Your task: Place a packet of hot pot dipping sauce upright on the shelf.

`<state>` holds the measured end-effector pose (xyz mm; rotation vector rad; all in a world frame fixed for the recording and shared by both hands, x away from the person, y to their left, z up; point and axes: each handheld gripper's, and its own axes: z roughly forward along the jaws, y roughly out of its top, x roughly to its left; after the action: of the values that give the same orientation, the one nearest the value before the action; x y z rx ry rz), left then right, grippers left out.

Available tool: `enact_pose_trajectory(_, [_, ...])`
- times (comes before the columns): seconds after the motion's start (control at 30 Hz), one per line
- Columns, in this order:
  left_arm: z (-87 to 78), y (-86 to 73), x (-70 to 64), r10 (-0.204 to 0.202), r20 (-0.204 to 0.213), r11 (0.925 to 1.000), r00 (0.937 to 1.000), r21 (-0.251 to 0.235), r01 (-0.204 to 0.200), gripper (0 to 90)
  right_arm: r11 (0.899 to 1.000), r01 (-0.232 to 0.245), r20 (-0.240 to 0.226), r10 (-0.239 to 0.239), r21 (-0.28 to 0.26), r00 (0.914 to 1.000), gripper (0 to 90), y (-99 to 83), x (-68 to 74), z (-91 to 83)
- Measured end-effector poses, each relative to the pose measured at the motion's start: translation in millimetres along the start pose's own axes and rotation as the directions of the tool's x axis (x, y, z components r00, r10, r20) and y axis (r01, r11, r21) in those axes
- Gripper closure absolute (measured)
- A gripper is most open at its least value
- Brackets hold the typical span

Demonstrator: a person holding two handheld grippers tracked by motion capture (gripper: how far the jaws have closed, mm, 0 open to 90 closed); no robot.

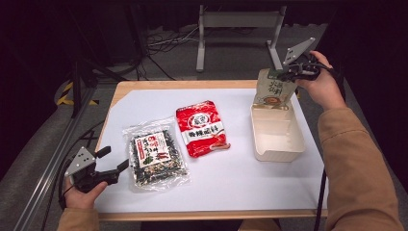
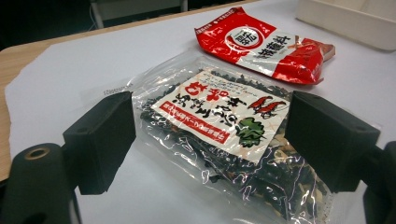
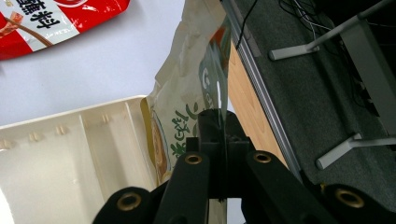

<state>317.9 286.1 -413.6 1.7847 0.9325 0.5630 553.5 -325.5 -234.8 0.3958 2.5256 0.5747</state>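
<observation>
My right gripper (image 1: 288,73) is shut on the top edge of a beige seasoning packet (image 1: 273,89), which hangs upright with its lower end at the far end of a cream plastic tray (image 1: 278,144). The right gripper view shows the beige packet (image 3: 187,93) pinched between the jaws above the tray (image 3: 70,158). A clear bag of dark dried seaweed (image 1: 156,155) and a red sauce packet (image 1: 201,128) lie flat on the white sheet. My left gripper (image 1: 113,161) is open just left of the seaweed bag (image 2: 219,135), which lies between and beyond its jaws. Farther off lies the red packet (image 2: 264,44).
A white sheet (image 1: 231,183) covers the wooden table (image 1: 192,84). A metal stand (image 1: 238,29) and cables stand on the floor beyond the far edge. A rail (image 1: 53,159) runs along the table's left side.
</observation>
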Motion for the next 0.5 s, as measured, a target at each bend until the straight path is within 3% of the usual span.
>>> enact_pose_trajectory(0.27, [-0.2, 0.1, -0.1, -0.002, 0.000, 1.0000, 1.0000, 0.000, 0.002, 16.7, 0.999, 0.014, -0.029, -0.013, 0.032, 0.9995, 89.2, 0.1, 3.4, 9.2])
enact_pose_trajectory(0.5, [0.1, 0.0, 0.0, -0.002, 0.000, 1.0000, 1.0000, 0.000, 0.002, 16.6, 0.999, -0.002, -0.055, 0.005, 0.051, 0.9985, 89.0, -3.7, 6.2, 20.1])
